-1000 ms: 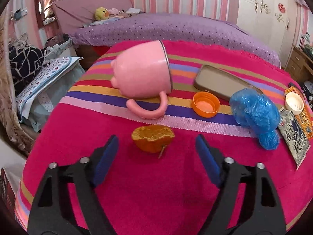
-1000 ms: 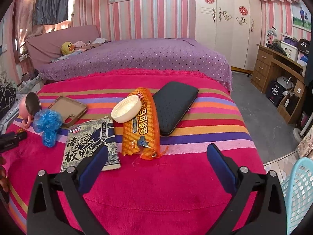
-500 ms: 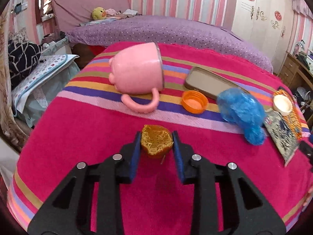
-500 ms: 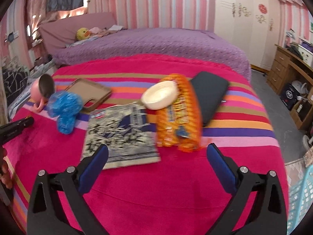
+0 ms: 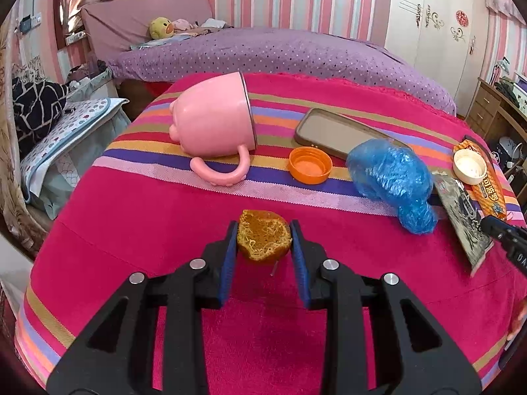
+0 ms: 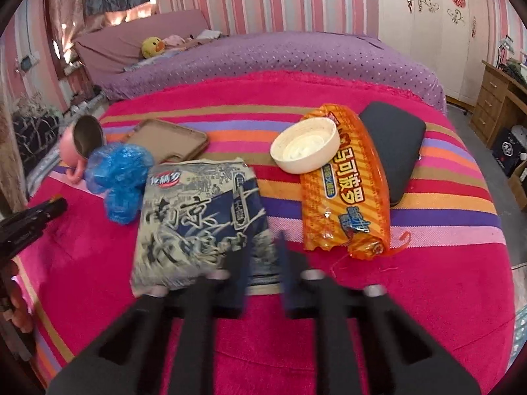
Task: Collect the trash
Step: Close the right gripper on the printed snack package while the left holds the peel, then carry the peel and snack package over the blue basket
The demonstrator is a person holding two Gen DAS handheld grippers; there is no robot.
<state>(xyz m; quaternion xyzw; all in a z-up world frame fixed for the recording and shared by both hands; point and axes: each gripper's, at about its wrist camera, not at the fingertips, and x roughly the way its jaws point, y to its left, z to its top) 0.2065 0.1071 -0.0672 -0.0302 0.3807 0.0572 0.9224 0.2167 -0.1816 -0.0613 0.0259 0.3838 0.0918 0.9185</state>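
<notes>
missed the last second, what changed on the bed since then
The left gripper closed on the orange peel and lifted it slightly. The right gripper moved in over the grey wrapper and snapped shut at its near edge. The mug, cap, blue bag stayed put.

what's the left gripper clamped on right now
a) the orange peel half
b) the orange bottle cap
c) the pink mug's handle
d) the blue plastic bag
a: in the left wrist view the left gripper has both blue pads pressed against the sides of the orange peel half, while the cap, bag and mug lie farther back on the blanket.
</notes>
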